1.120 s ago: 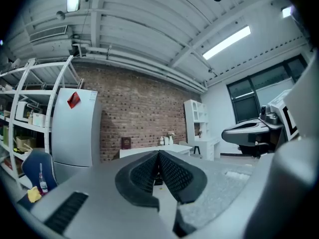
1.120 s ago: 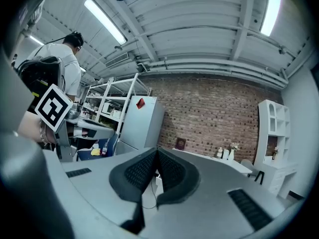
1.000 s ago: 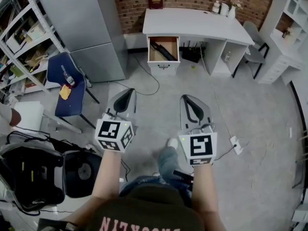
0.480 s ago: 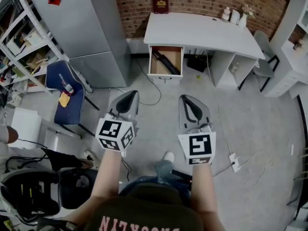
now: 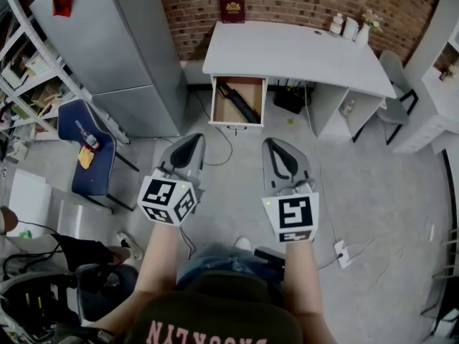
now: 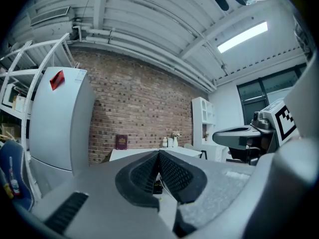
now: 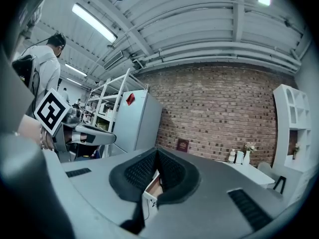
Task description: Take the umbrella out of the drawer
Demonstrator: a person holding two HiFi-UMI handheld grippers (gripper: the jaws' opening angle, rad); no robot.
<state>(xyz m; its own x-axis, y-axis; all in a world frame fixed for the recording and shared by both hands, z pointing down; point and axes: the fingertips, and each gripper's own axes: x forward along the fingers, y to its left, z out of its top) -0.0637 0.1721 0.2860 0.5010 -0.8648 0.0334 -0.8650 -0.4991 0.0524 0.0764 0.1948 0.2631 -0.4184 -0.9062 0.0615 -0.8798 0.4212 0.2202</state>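
A white desk (image 5: pixel 287 49) stands against the brick wall, and its drawer (image 5: pixel 222 106) is pulled open. Inside the drawer a black folded umbrella (image 5: pixel 241 102) lies at a slant. In the head view my left gripper (image 5: pixel 191 141) and right gripper (image 5: pixel 275 145) hang side by side over the grey floor, short of the drawer and pointing level toward it. Both are shut with nothing in them. The left gripper (image 6: pixel 158 154) shows its pads pressed together in the left gripper view. The right gripper (image 7: pixel 157 152) looks the same in its own view, with the drawer's corner (image 7: pixel 152 190) showing below the pads.
A tall grey cabinet (image 5: pixel 107 41) stands left of the desk. A blue chair (image 5: pixel 84 145) and metal shelves (image 5: pixel 29 63) are further left. On the desk are a dark red book (image 5: pixel 232 8) and small bottles (image 5: pixel 344 26). A grey chair (image 5: pixel 399 77) and a floor power strip (image 5: pixel 340 253) are right.
The person has walked toward the desk: desk and open drawer now sit nearer and larger, the blue chair has slid left. Both grippers stayed shut and side by side.
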